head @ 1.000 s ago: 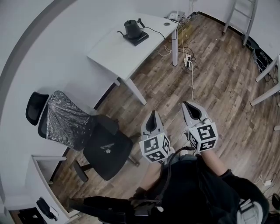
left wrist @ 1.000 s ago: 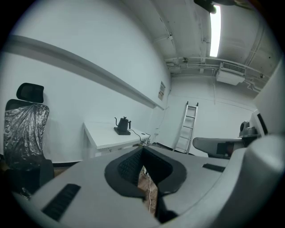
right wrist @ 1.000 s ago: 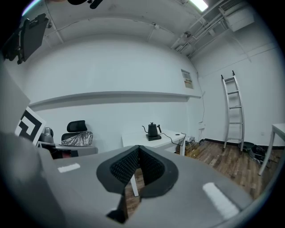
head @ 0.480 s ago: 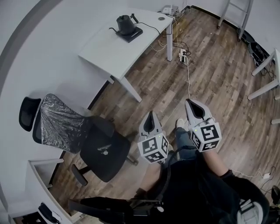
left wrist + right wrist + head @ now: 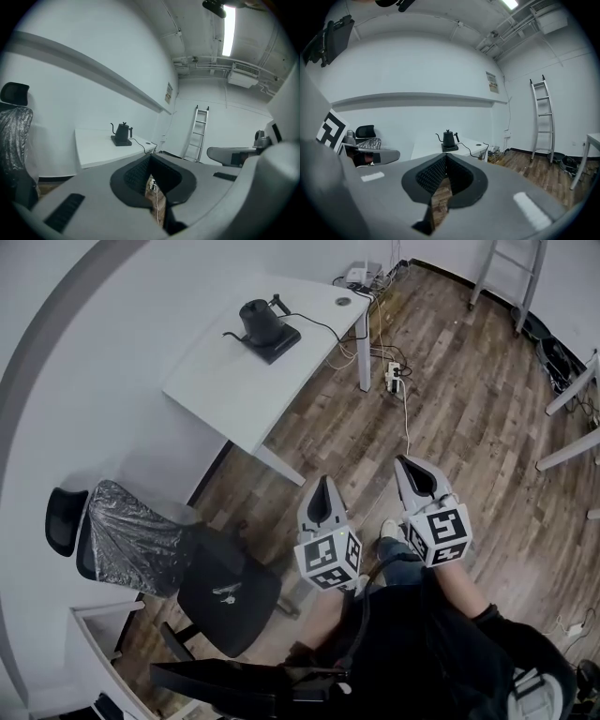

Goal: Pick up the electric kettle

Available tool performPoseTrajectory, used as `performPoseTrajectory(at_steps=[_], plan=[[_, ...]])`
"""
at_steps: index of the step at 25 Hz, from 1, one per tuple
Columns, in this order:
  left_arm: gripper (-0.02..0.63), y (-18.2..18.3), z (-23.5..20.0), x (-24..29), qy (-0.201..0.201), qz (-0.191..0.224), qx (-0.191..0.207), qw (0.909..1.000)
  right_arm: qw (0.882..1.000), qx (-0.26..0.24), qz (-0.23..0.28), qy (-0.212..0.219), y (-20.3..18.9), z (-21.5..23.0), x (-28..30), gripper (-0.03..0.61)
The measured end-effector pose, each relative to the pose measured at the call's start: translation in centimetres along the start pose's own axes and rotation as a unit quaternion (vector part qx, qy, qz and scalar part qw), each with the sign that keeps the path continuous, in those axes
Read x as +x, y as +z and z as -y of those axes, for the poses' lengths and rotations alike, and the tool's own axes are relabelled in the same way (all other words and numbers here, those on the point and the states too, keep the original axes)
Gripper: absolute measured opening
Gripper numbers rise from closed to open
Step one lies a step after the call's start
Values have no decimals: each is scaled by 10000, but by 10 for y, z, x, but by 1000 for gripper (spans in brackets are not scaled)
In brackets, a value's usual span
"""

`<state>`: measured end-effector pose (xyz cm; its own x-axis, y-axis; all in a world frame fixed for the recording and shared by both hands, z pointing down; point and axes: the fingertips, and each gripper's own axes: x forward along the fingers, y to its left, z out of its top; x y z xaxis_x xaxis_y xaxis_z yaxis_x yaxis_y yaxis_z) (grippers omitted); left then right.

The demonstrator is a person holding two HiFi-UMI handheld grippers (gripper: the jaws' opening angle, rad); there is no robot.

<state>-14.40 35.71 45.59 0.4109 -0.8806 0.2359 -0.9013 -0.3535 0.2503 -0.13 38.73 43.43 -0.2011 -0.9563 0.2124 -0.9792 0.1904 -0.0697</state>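
A black gooseneck electric kettle [image 5: 260, 323] stands on its black base on a white table [image 5: 225, 381] far ahead, its cord trailing toward the table's right end. It also shows small in the left gripper view [image 5: 122, 133] and the right gripper view [image 5: 448, 139]. My left gripper [image 5: 323, 491] and right gripper [image 5: 405, 468] are held side by side over the wooden floor, well short of the table. Both are shut with nothing between the jaws.
A black office chair [image 5: 159, 554] with a silvery cover on its back stands at the lower left beside a white cabinet [image 5: 94, 643]. A power strip [image 5: 395, 378] and cables lie on the floor by the table leg. A ladder [image 5: 511, 277] leans at the top right.
The view has shifted: table and kettle sit lower and more to the left in the head view, nearer to me. Both grippers stayed shut and kept their places in the picture.
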Motion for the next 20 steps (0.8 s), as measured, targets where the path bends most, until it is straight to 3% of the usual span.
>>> performPoseTrajectory(at_steps=[10, 20], plan=[[0, 28, 36, 93, -56, 87, 60, 9999, 10000, 23, -4, 22, 26, 76, 59, 2], [0, 32, 51, 141, -77, 46, 34, 10000, 10000, 34, -67, -8, 30, 114, 91, 2]])
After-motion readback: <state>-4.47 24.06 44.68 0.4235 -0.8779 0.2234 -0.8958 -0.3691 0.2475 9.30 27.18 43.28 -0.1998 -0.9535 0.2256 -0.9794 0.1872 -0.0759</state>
